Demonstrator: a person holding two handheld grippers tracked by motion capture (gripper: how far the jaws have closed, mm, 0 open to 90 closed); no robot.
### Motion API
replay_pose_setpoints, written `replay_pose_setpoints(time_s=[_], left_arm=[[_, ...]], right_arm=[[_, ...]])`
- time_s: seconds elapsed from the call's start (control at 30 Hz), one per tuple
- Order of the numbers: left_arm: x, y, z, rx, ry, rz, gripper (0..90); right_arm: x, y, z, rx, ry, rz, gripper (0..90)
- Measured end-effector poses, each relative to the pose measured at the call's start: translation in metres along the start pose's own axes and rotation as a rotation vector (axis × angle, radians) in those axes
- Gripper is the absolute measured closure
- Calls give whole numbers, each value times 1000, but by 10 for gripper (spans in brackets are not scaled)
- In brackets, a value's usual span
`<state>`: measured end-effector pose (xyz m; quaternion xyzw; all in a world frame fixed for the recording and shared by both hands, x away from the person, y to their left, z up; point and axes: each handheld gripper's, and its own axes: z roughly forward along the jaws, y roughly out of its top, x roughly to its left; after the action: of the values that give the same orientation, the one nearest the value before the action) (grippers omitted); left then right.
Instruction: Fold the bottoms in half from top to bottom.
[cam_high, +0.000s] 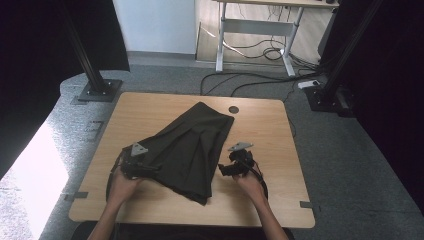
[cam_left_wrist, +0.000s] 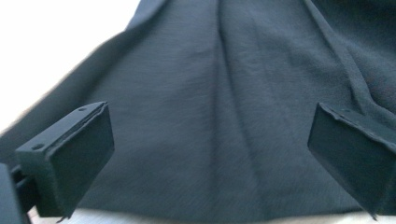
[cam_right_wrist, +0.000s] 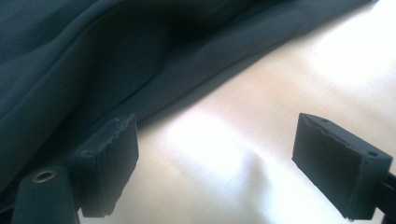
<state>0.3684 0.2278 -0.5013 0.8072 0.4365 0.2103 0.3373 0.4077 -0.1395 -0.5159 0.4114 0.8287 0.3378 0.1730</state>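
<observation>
My left gripper (cam_high: 150, 168) sits w/ jaws wide at the dark cloth's (cam_high: 192, 147) left edge, nothing pinched. Cloth lies bunched mid-table (cam_high: 150, 107). My right gripper (cam_high: 223, 169), also wide, is just beside its right edge over bare wood. Risk: I'd likely pinch just 1 layer, so the fold drags crooked.

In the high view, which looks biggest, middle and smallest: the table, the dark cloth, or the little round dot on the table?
1. Table
2. Cloth
3. Round dot
</observation>
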Motion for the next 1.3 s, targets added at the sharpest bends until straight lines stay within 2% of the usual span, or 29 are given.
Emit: replay_pose_setpoints(time_s=[0.03,0.13,0.2,0.4,0.5,0.63,0.67,0.7,0.83,0.93,1.0,1.03,1.1,1.23,1.3], left_arm=[[-3,0,4,4,-1,3,0],[-9,-5,20,35,-8,5,0],[-9,-10,26,52,0,4,0],[-4,-16,28,63,22,-3,0],[-4,-19,32,82,40,18,0],[-5,-20,32,87,45,30,0],[-5,-20,33,89,47,35,0],[-4,-20,33,90,50,37,0],[2,-21,32,95,67,38,0],[9,-21,31,104,117,42,0],[17,-22,32,109,115,20,0],[21,-22,32,109,116,11,0],[27,-21,33,113,115,2,0],[45,-15,43,111,107,-36,0],[54,-12,50,99,77,-76,0]], right_arm=[[0,0,0,0,0,0,140],[-11,16,10,-13,-18,5,137],[-17,28,20,-22,-6,16,136],[-27,52,46,-30,-6,37,132],[-34,55,62,-9,-53,52,132],[-44,48,79,27,-104,65,132],[-45,44,82,31,-97,73,125],[-48,39,82,5,-74,116,134],[-46,35,77,14,-61,132,155],[-40,29,68,45,-46,102,175],[-32,21,58,58,-41,99,187],[-21,11,48,62,-50,103,187],[-16,7,43,65,-58,103,187],[18,-15,18,60,-101,79,169],[26,-21,5,76,-70,49,167]])
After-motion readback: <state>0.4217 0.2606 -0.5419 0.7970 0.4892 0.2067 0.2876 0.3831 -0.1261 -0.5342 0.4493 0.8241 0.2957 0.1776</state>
